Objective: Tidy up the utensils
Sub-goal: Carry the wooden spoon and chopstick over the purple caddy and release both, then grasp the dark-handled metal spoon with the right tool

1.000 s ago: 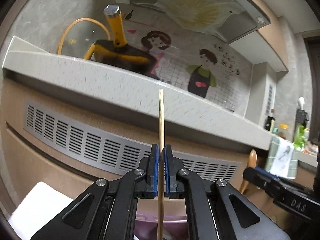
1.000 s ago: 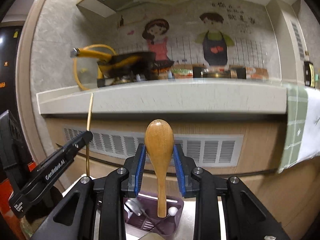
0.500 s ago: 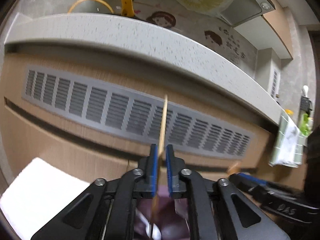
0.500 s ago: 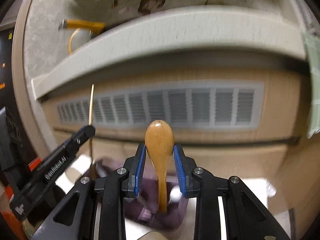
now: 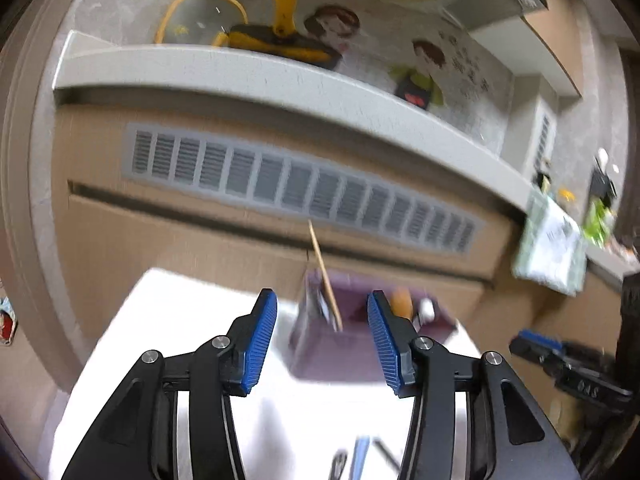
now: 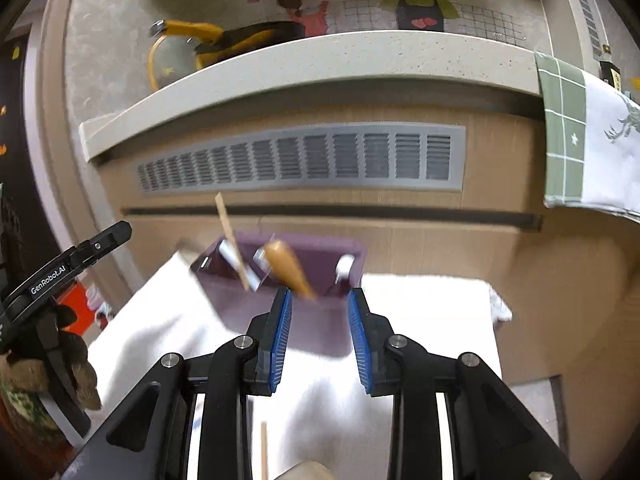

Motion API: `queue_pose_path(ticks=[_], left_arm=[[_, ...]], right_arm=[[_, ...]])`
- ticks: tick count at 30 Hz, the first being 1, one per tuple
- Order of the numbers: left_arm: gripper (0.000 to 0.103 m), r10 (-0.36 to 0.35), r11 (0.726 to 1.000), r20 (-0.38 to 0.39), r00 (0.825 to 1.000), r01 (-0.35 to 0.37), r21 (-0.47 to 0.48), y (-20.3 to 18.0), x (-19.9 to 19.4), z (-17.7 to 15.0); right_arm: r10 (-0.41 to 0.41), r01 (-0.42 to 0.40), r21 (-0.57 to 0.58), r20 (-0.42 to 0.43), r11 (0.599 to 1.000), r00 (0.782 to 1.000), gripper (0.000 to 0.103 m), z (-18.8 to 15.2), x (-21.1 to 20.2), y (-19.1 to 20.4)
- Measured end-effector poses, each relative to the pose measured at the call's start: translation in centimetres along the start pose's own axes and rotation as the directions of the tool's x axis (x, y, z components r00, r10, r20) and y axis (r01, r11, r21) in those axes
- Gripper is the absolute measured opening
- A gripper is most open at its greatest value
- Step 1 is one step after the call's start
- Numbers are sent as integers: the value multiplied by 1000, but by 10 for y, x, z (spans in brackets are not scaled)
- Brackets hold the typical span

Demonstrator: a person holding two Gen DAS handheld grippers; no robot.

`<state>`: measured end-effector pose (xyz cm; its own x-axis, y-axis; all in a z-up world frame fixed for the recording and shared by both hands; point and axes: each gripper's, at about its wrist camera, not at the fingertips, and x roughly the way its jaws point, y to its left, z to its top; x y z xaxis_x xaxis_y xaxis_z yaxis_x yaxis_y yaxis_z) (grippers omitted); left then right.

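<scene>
A purple utensil holder (image 5: 320, 354) (image 6: 332, 276) stands on a white cloth. A wooden chopstick (image 5: 324, 276) (image 6: 232, 244) leans in its left compartment. A wooden spoon (image 6: 288, 268) leans in the middle one; its bowl shows in the left wrist view (image 5: 401, 300). My left gripper (image 5: 322, 336) is open and empty, just in front of the holder. My right gripper (image 6: 318, 330) is open and empty, close before the holder. A white-tipped utensil (image 6: 344, 266) stands in the right compartment.
The white cloth (image 6: 432, 312) covers the table, in front of a wooden cabinet with a grey vent (image 6: 304, 160). More utensils lie on the cloth near me (image 5: 356, 456), and another chopstick (image 6: 264, 450). A counter above holds a yellow-handled pan (image 5: 284, 32). A green towel (image 6: 576, 136) hangs right.
Both grippers opened and drew back. The chopstick left my left gripper and the spoon left my right gripper; both now stand in the purple holder.
</scene>
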<state>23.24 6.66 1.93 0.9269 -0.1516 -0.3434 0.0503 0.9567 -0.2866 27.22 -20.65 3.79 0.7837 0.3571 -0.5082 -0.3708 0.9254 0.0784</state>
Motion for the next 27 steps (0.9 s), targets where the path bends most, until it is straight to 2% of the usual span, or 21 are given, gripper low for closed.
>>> queue_pose_path(ticks=[6, 10, 13, 16, 22, 24, 27], left_arm=[[49, -1, 1000, -172, 985, 4, 21, 12, -33, -54], [49, -1, 999, -256, 967, 12, 42, 19, -49, -82], [49, -1, 1000, -307, 952, 6, 16, 30, -53, -99], [49, 10, 1000, -329, 944, -13, -8, 40, -53, -110], [49, 8, 999, -365, 931, -23, -38, 48, -43, -114], [49, 1, 999, -375, 927, -19, -44, 48, -38, -114], [49, -7, 999, -388, 922, -13, -49, 46, -34, -116]], right_arm=[[3, -18, -120, -121, 993, 993, 28, -55, -18, 43], [-12, -33, -204, -218, 978, 976, 26, -93, -13, 66], [-23, -32, -198, -270, 980, 963, 26, -109, -1, 70], [-22, -34, -165, -331, 986, 943, 26, -116, 17, 67], [-78, 30, -129, -382, 991, 921, 26, -122, 41, 59], [-54, 8, -129, -357, 992, 933, 25, -121, 37, 62], [16, -72, -158, -326, 985, 945, 22, -118, 28, 77]])
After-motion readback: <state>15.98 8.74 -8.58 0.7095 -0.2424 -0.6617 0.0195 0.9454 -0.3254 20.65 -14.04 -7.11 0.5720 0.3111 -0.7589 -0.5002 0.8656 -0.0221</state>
